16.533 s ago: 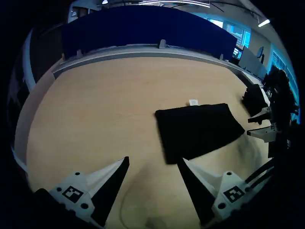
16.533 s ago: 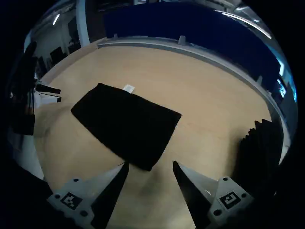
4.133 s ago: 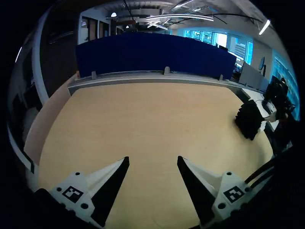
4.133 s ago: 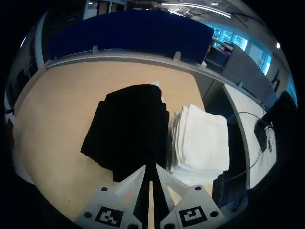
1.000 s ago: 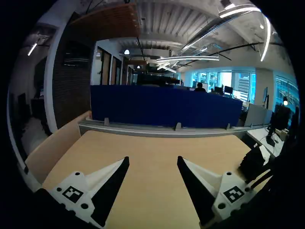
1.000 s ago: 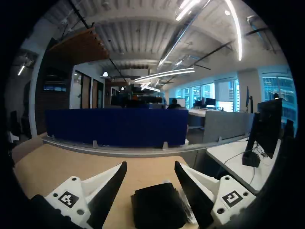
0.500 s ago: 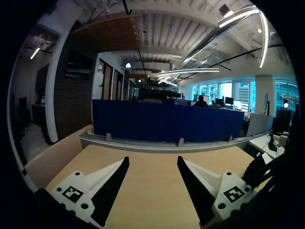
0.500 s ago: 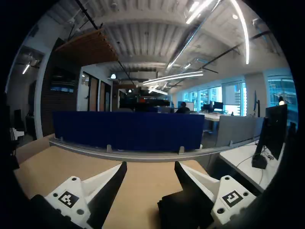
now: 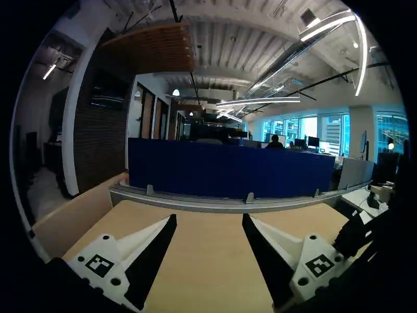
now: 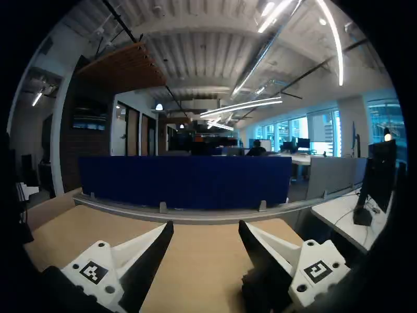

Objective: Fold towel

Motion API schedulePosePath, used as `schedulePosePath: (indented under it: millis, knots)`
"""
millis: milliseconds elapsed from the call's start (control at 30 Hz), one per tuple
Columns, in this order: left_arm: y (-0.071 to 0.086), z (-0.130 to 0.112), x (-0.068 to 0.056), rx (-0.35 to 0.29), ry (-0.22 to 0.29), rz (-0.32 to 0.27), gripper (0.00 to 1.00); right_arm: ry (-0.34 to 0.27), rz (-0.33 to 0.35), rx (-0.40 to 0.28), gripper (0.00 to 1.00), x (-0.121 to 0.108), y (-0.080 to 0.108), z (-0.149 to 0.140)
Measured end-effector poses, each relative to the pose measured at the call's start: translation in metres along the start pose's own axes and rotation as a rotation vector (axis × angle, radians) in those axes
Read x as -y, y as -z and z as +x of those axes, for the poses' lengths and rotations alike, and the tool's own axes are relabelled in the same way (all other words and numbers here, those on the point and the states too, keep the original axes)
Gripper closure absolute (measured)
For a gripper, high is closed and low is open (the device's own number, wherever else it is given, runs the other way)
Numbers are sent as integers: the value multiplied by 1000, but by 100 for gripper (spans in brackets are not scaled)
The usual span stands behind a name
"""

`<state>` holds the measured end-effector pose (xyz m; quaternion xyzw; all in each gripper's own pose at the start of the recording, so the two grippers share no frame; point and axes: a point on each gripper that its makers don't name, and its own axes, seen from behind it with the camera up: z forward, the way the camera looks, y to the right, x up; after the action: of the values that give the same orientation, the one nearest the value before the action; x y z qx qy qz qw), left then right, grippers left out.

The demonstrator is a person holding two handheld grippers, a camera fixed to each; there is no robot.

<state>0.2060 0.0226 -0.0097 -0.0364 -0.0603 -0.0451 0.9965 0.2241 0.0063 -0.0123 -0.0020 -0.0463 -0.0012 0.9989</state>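
Pale wood is what I have under both tools: the tabletop runs away to a grey rail and a blue partition standing along its far edge.

In the left gripper view, the left gripper hangs above the wood with its two fingers spread wide and nothing between them. At the right edge of that view, a black towel stack shows partly behind the right finger. I cannot make out its folds from here.

In the right gripper view, the right gripper is likewise wide apart and holds nothing, with bare tabletop in the gap. The black towel stack lies low on the right, just beside the right finger and partly hidden by it, near the tabletop's right end. Beyond that end stands a white desk with a dark monitor on it. The blue partition crosses the middle.
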Motion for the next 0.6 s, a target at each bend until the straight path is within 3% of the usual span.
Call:
schedulePosePath:
  millis: [200,600]
  knots:
    - [1,-11,-6,-1,-24,-17,7,-2,2,3,3,13,1,-3]
    - [-5,-56,5,-37,-77,-11,7,2,16,-21,3,36,0,-32]
